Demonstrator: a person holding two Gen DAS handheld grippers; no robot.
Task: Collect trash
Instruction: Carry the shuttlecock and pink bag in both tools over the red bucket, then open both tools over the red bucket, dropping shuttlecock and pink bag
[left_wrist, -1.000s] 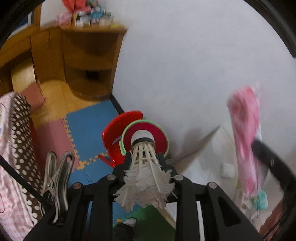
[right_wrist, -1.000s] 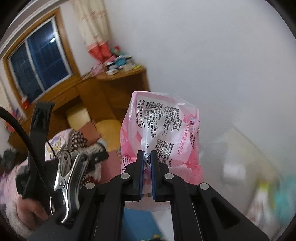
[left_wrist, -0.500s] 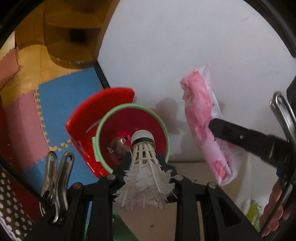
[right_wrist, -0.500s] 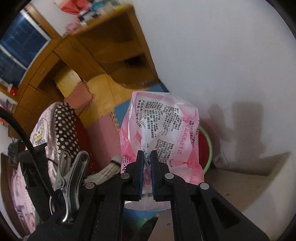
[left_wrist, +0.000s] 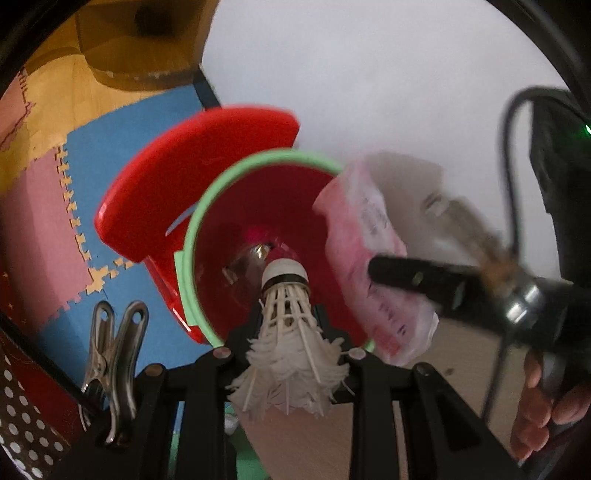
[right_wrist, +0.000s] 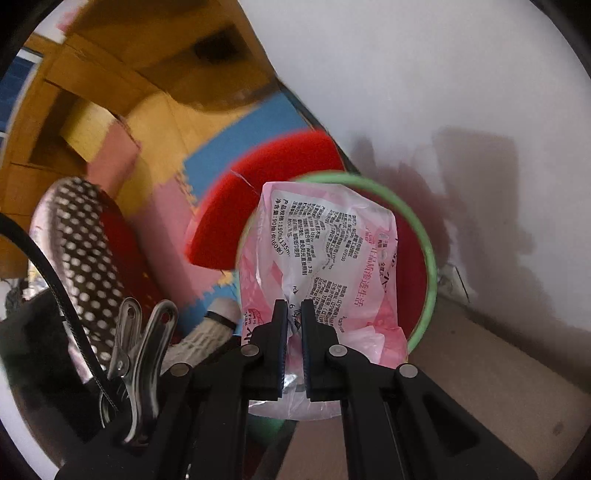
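Observation:
A white feather shuttlecock (left_wrist: 286, 332) sits clamped in my left gripper (left_wrist: 286, 314), cork end pointing down over the red bin (left_wrist: 229, 236) with its green rim. Some shiny scraps lie at the bin's bottom. My right gripper (right_wrist: 294, 314) is shut on an empty pink plastic wrapper (right_wrist: 325, 258) printed with black text, hanging over the same red bin (right_wrist: 417, 280). In the left wrist view the pink wrapper (left_wrist: 365, 240) hangs at the bin's right rim, pinched by the right gripper (left_wrist: 373, 267). The shuttlecock (right_wrist: 207, 332) shows at the lower left of the right wrist view.
The bin's red lid (left_wrist: 192, 184) stands open behind it. Blue and pink foam mats (left_wrist: 48, 206) cover the floor to the left, a wooden corner shelf (left_wrist: 140, 48) stands farther back. A white wall (left_wrist: 369, 74) rises behind the bin. A dotted fabric (right_wrist: 77, 258) lies at left.
Both grippers have come down and tilted toward the floor, closing in on the red bin, which now fills the middle of both views. The wrapper has moved over the bin's rim.

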